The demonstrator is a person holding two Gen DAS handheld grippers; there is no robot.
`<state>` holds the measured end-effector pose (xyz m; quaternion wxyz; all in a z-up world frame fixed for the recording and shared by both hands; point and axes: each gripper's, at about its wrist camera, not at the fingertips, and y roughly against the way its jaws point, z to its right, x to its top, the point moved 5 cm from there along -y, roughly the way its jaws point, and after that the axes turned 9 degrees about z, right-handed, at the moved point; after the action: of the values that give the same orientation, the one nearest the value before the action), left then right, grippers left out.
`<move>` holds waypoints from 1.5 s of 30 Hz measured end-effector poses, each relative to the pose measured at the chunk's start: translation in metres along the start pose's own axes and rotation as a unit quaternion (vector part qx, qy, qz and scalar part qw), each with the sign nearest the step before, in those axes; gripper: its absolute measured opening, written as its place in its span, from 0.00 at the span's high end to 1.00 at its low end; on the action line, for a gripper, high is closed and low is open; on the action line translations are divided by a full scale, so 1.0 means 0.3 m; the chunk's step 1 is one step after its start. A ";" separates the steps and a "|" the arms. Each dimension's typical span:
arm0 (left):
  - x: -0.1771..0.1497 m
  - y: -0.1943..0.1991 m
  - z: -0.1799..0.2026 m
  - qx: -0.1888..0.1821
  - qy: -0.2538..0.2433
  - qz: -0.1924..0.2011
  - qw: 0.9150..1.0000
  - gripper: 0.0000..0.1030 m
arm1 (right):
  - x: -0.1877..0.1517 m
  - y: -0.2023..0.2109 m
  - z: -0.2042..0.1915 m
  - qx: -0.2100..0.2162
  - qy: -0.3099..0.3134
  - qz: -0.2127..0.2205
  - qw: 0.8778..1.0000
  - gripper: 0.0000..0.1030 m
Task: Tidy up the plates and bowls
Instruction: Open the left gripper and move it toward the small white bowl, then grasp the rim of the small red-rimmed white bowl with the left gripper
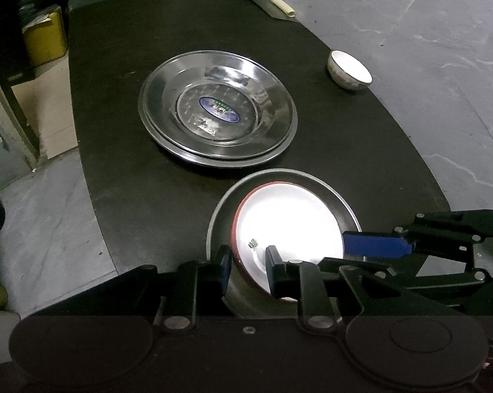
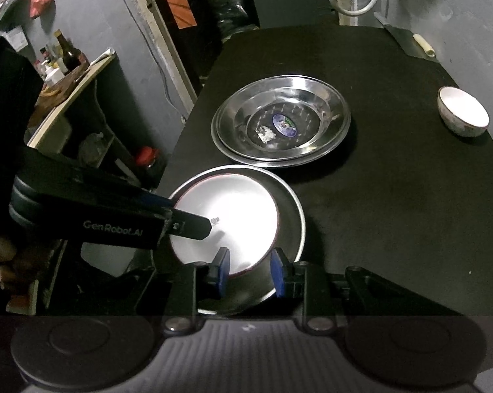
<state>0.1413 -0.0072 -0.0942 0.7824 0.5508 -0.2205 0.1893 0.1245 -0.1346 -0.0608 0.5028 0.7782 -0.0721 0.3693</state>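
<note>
- Black tabletop over a grey concrete floor carries everything; it stretches ahead of both tongs, so there is room to work forward.
- Beyond both tongs, mid-table, sits a stack of two shiny steel plates with a blue sticker in the top one. It is probably where the flat ware belongs.
- Directly under the tongs lies a dull grey metal plate. It looks loose, so it could slide if the dish inside is dragged, not lifted.
- Inside that plate rests the white, red-rimmed shallow dish, apparently tipped towards one side.
- Far ahead and to the right of the tongs, near the table edge, stands a small white ceramic bowl, well apart from the rest.
- The left tongs look clenched on the dish's rim, one finger outside the wall and one inside.
- The right tongs stand released over the dish's near edge, pinching nothing.
- To do this step well, lift the dish straight up until it clears the grey plate. Use the free right tongs to steady that plate, and keep the rim grip deep, since glazed ware likely slips.
</note>
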 end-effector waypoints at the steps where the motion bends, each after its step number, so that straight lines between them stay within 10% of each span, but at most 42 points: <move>1: 0.001 0.000 0.000 0.002 0.001 -0.001 1.000 0.77 | 0.002 0.000 0.000 0.000 0.004 -0.001 1.000 0.71; 10: 0.018 0.005 0.007 0.010 0.008 -0.002 1.000 0.68 | 0.023 0.001 0.020 0.009 0.017 0.004 1.000 0.68; 17: 0.061 0.073 0.020 -0.009 0.028 0.034 0.999 0.36 | 0.050 0.055 0.057 0.017 0.015 0.034 0.999 0.55; 27: 0.195 0.075 0.060 -0.004 0.046 0.088 0.995 0.02 | 0.089 0.142 0.249 -0.003 -0.052 0.111 0.992 0.05; 40: 0.471 -0.174 0.185 0.046 -0.012 0.111 0.993 0.01 | 0.110 0.053 0.613 -0.094 -0.159 0.195 0.963 0.00; 45: 0.582 -0.345 0.267 0.125 -0.104 0.108 0.981 0.01 | 0.135 -0.046 0.734 -0.136 -0.189 0.164 0.959 0.00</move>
<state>0.3314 -0.1069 -0.0545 0.6550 0.6342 -0.3334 0.2401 0.2709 -0.3015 -0.0936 0.5131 0.7358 -0.3423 0.2794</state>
